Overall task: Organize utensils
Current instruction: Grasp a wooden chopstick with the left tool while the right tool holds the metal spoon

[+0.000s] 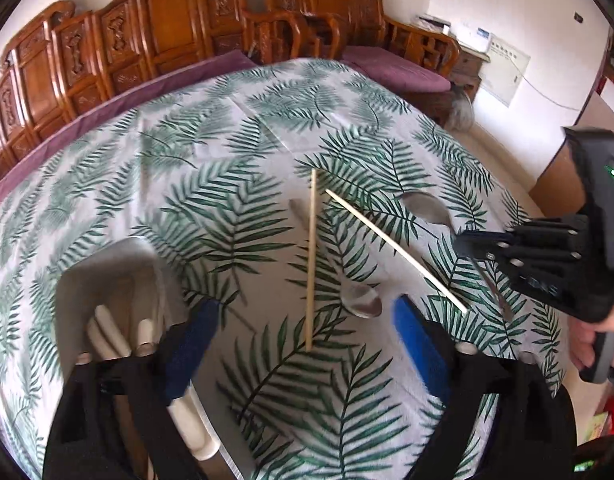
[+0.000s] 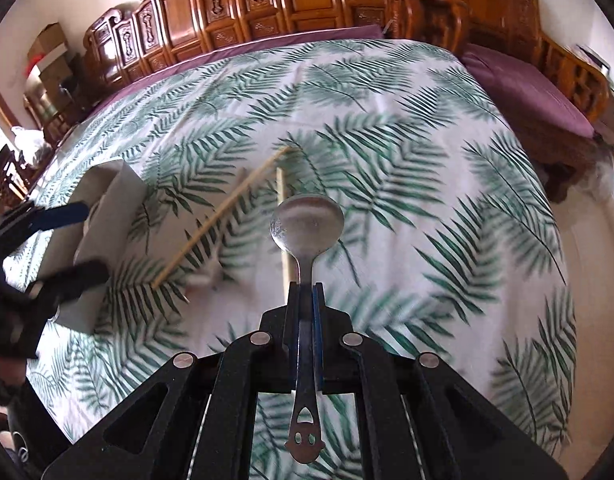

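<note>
My right gripper (image 2: 306, 288) is shut on a metal spoon (image 2: 307, 222), bowl forward, held above the leaf-print tablecloth; it also shows in the left wrist view (image 1: 477, 250) with the spoon (image 1: 427, 210). My left gripper (image 1: 307, 320) is open and empty, its blue pads wide apart. Two wooden chopsticks (image 1: 311, 256) (image 1: 395, 248) lie on the cloth ahead of it, with another metal spoon (image 1: 361, 300) between them. A white utensil box (image 1: 111, 280) holding white-handled utensils (image 1: 107, 332) sits by the left finger; it also shows in the right wrist view (image 2: 107, 216).
The table (image 1: 227, 140) is covered by a palm-leaf cloth. Carved wooden chairs (image 1: 167, 32) with purple cushions (image 1: 395, 68) stand behind it. The table edge drops off at the right (image 1: 539, 208).
</note>
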The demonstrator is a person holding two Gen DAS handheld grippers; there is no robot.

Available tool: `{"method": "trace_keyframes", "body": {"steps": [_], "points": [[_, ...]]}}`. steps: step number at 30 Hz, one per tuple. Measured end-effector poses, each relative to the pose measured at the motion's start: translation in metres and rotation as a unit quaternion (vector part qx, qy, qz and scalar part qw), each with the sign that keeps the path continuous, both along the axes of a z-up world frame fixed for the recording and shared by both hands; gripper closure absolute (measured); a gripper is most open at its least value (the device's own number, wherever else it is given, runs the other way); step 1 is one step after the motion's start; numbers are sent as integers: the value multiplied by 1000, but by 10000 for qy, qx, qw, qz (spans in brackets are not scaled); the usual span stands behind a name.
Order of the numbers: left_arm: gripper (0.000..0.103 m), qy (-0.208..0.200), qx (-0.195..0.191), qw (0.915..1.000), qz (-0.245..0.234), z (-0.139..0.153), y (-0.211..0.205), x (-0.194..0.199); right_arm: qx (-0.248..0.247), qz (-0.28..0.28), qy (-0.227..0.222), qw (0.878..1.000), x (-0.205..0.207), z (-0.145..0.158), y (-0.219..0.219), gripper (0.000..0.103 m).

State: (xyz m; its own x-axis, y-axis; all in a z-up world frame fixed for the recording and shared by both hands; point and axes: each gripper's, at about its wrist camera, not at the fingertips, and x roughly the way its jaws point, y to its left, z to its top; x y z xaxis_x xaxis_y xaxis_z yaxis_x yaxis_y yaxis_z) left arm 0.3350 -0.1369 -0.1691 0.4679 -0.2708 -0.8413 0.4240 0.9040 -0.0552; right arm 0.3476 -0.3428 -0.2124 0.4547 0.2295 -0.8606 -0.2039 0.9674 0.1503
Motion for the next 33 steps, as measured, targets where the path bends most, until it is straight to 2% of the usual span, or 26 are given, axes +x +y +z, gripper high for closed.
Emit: {"method": "trace_keyframes", "body": {"steps": [7, 13, 19, 27, 33], "points": [[51, 242, 144, 9996, -26, -20, -18, 24, 47, -103, 7, 9999, -13, -4, -16, 96], [68, 415, 323, 9986, -50, -36, -29, 45, 140, -183, 92, 9997, -20, -12, -19, 96], [78, 636, 294, 9975, 8, -49, -32, 58, 148, -217, 160, 9995, -26, -18, -21, 96], [79, 674, 374, 9970, 21, -55, -40, 65, 156, -240, 236, 9993, -31, -24, -23, 96], [88, 734, 393, 9965, -26, -57, -44, 69, 143, -244, 266, 9992, -35, -26, -22, 96]]}}
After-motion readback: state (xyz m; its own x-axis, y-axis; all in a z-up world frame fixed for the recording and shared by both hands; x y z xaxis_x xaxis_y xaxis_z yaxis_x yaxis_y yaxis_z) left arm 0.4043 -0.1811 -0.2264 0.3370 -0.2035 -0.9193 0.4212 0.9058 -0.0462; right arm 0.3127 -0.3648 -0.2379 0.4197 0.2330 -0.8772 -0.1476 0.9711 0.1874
